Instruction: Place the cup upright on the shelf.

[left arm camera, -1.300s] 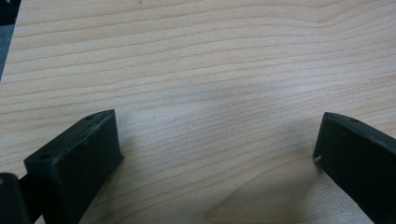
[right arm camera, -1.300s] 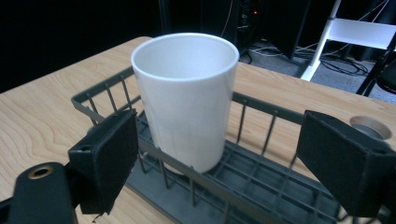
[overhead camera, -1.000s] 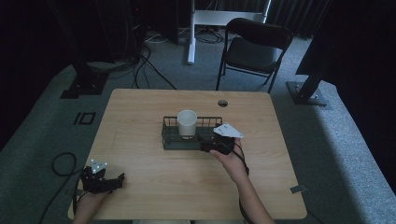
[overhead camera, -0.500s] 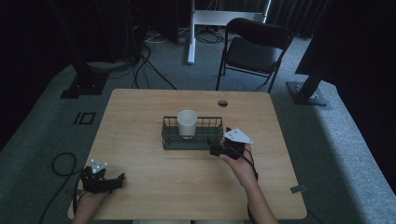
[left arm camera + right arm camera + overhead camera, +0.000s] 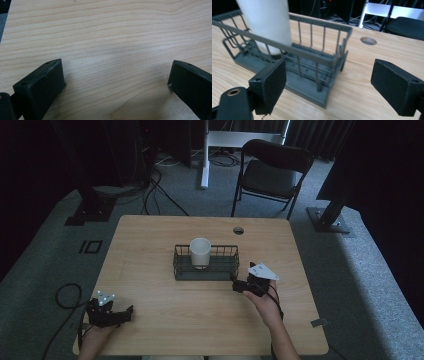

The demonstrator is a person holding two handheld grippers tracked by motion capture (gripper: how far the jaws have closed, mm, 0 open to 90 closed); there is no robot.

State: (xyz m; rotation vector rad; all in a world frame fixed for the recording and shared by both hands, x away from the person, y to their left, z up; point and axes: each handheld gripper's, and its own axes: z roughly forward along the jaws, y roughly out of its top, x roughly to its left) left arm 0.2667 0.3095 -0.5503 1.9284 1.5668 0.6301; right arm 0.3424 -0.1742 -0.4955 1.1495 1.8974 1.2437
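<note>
Dim room, wood bench (image 5: 150, 255): wire basket (image 5: 206, 268) at frame centre looks light and stiff, cup (image 5: 200, 252) inside could tip. Right hand-held gripper (image 5: 328, 82) gapes wide at its near corner; grab the top rail there. Left hand-held gripper (image 5: 116, 82), lower left, also spread and empty.

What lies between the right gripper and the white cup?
The wire basket's end wall and part of its floor; the white cup stands inside it, per the right gripper view. The right gripper is open.

Overhead table (image 5: 150, 245) view — two close gripper views

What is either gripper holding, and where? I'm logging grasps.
Nothing: the right gripper stands open beside the wire basket, the left gripper open over bare table.
</note>
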